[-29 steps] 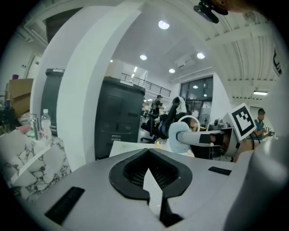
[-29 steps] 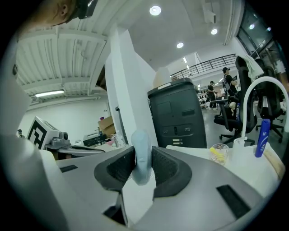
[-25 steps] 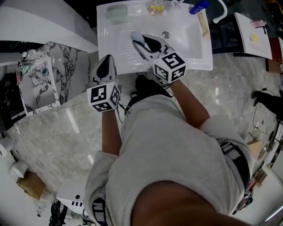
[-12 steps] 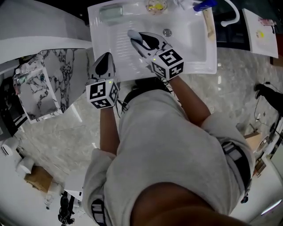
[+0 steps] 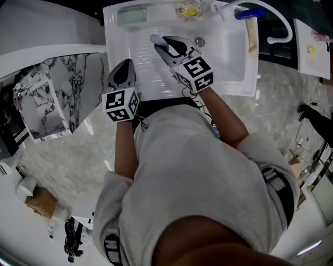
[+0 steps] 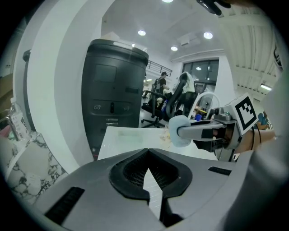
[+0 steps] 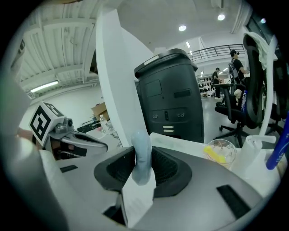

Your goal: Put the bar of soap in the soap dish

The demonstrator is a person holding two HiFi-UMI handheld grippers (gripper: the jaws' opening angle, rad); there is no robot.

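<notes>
Pale blue and rounded, the bar of soap [image 5: 156, 39] is pinched on edge between the jaws of the right gripper [image 5: 165, 48], with part of it left standing clear of the pads. In the right gripper view it is seen clamped by its flat faces, presumably so that the free end can be lowered onto a surface before it is let go. It is carried above the ribbed slope of the white sink [image 5: 223, 57], not touching it as far as can be judged. It is well short of the pale green soap dish [image 5: 131, 15], which is set on the sink's far left corner. The gripper is pointed towards that corner, so the carry seems to be under way and the placing not yet done. The left gripper [image 5: 125, 66] is held at the sink's near left edge, its jaws pressed together on nothing, apparently kept out of the path since no second grip is needed. A glass bowl [image 5: 187, 8] with something yellow in it is set on the back rim, near the dish, and should be avoided. Soap can be expected to slip if the squeeze is eased too soon.
</notes>
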